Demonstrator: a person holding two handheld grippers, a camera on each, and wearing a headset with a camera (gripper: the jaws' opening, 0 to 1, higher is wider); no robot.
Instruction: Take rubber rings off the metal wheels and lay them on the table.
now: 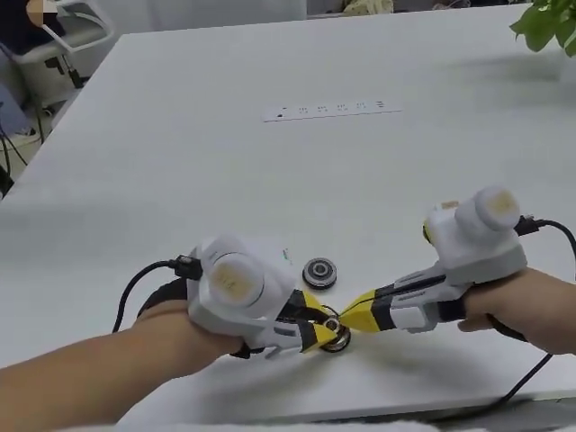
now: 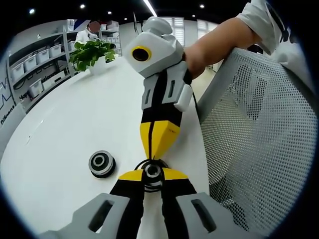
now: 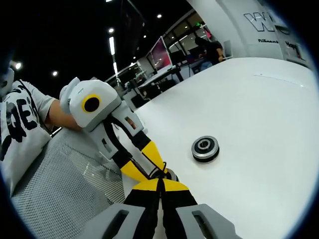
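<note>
We see the left gripper [image 2: 152,175] with its jaws clamped on a metal wheel [image 2: 153,173]. The wheel sits between the yellow tips and is held at the table [image 1: 270,180] surface, close to the near edge.

The right gripper [image 3: 160,183] has its jaws drawn together to a narrow point. In the left gripper view it comes in from straight ahead, and its tips touch the far rim of the held wheel. A thin dark loop [image 2: 141,164] stands out at that rim, just beside the right tips. We cannot tell whether the right jaws pinch a rubber ring.

A second wheel [image 2: 101,164] lies flat on the table, ahead and to the left of the left jaws, near them but apart from both grippers. In the right gripper view it lies ahead and to the right of the closed jaws.

A mesh chair [image 2: 249,124] stands to the right of the left gripper. Well beyond both grippers lies a power strip [image 1: 331,110].
</note>
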